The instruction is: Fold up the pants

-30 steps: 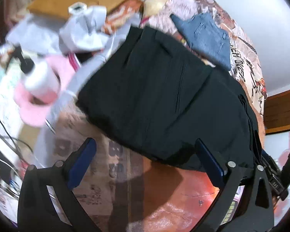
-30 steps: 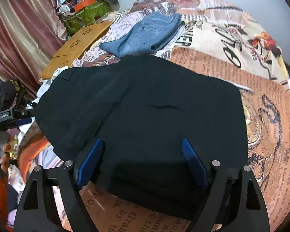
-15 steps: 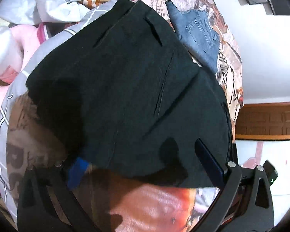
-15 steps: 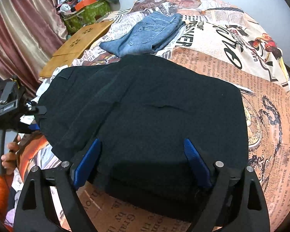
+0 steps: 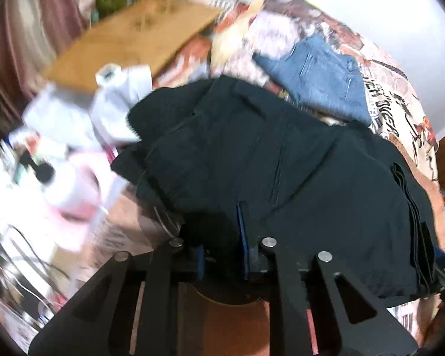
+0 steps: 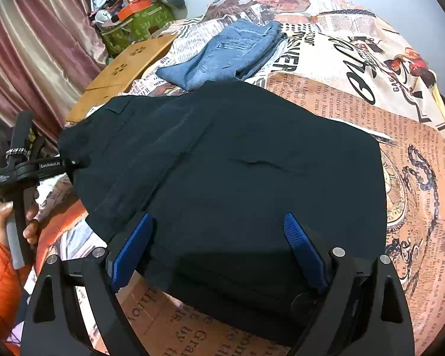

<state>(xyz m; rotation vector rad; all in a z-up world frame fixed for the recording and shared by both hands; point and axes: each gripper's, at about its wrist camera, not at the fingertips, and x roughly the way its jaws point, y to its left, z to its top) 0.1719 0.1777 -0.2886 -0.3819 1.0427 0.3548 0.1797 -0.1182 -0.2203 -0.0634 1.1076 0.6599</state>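
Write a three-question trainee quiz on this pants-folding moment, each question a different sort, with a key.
1. True or false: the left hand-held gripper is shut on the black pants.
2. Multiple choice: the right hand-held gripper is A) shut on the black pants, B) open over their near edge, C) holding the blue jeans.
3. Fill in: the blue jeans lie on the printed bedcover at the ____ side of the black pants.

Key: 1 true; 2 B; 3 far.
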